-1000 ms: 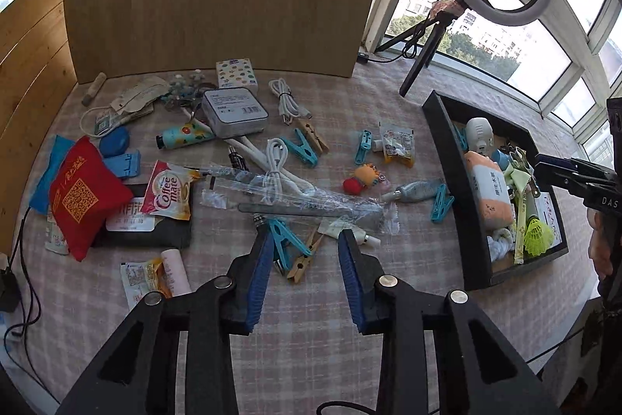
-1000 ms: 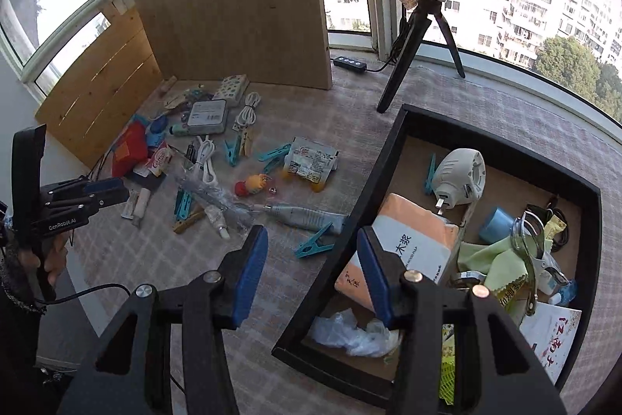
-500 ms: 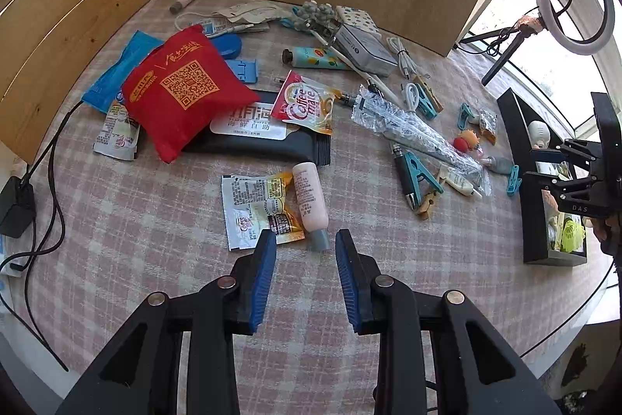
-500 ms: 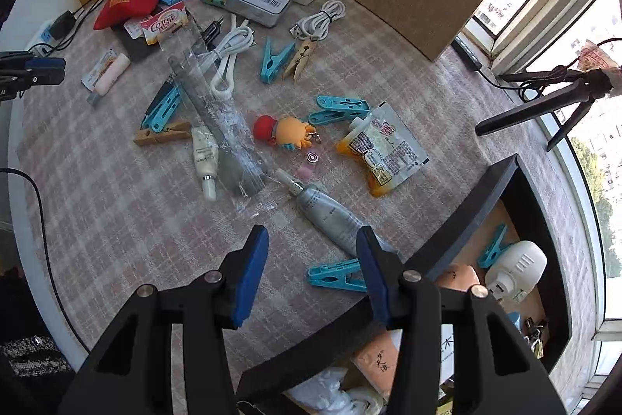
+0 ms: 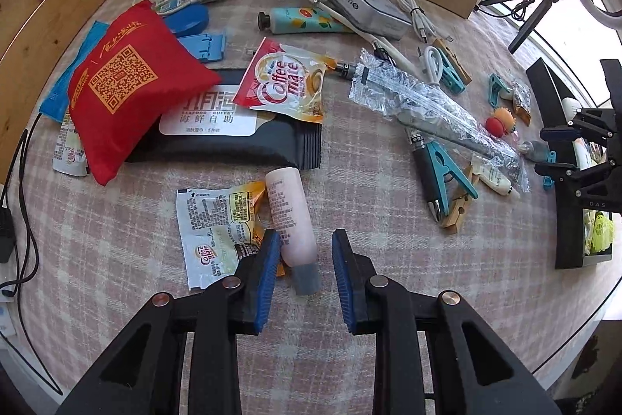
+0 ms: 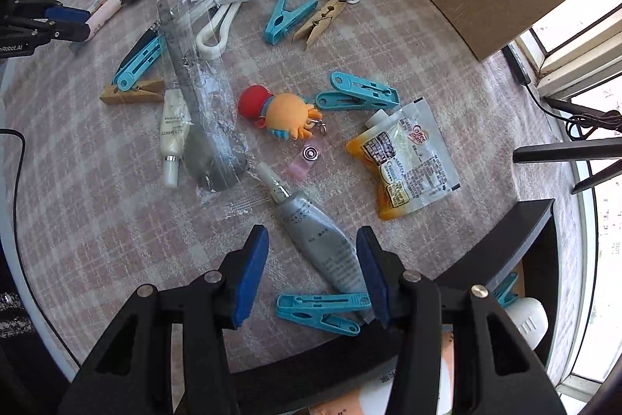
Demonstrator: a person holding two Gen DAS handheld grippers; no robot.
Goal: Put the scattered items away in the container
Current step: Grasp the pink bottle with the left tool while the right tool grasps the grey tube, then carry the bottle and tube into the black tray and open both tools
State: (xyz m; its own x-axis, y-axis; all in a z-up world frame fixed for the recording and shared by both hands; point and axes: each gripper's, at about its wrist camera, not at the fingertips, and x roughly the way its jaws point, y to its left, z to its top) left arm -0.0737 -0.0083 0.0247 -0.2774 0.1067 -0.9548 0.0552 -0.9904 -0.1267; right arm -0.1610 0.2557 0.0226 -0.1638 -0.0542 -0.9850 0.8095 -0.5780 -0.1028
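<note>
pouch on wipes pack | sachet left of tube

"Coffee mate" on red-white sachet; "SEAFOOD BUFFET" on black wipes pack; QR code on red pouch; "Coffee mate" on orange sachet.

We look down our left gripper at a pink tube lying between its blue pads; the jaws have just been closing and neither pad presses it yet. A creamer sachet lies beside the tube on the checked cloth. Beyond sit a black wet-wipe pack, a red pouch and a Coffee-mate packet. At the right edge stands the black container.
</note>
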